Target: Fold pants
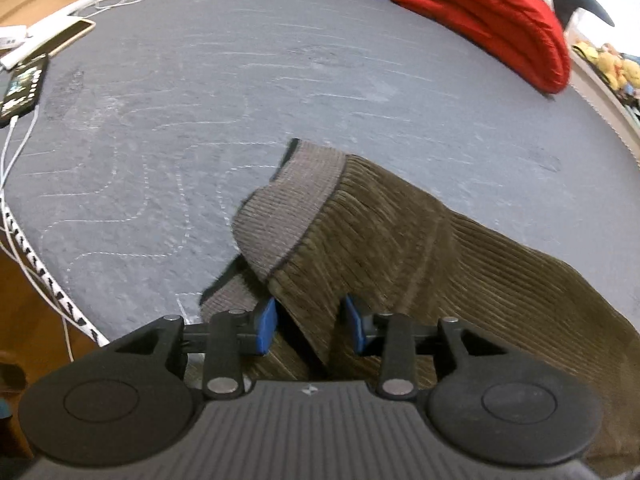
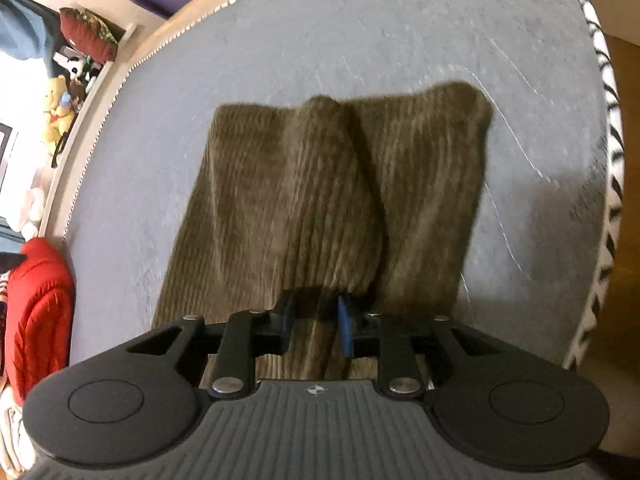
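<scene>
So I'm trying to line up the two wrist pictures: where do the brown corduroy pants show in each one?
Left wrist view: the brown corduroy pants run from centre to lower right, ribbed waistband toward the middle.
Right wrist view: the pants fill the centre, a raised fold running toward the camera.
Shared landmark: the red knitted garment, top right in the left view, lower left in the right view.

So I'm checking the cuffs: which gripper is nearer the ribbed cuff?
Left. The left gripper straddles fabric just below the ribbed cuff; the right gripper sees no cuff.
</scene>
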The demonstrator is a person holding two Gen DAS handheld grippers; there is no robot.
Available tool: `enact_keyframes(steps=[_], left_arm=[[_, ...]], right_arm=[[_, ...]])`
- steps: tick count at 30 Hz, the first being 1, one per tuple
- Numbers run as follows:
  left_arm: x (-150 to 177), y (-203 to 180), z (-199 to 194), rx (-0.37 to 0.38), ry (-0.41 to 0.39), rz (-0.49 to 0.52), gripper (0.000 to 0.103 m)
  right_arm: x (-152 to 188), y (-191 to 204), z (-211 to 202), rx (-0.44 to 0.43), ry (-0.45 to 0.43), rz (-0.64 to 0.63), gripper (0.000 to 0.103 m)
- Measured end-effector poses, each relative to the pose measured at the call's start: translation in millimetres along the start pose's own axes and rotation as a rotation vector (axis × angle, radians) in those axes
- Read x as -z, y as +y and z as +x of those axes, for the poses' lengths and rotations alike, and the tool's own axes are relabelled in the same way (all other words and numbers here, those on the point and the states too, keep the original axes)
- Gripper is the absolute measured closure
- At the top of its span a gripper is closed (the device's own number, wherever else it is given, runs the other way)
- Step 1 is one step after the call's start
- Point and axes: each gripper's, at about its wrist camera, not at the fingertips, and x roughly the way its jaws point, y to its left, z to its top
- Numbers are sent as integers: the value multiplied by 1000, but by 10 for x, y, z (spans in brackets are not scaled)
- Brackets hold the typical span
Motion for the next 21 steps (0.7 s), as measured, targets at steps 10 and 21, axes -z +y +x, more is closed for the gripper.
enact_keyframes(steps=[10,21], left_arm=[[-151,89,100,-68,-22,-59,52],[-187,-27,-91,-95,-126,-11,79]], right_arm=[[-151,-7,72,71,-96,-1,78],[-332,239,-97,45,-176,-202,103]])
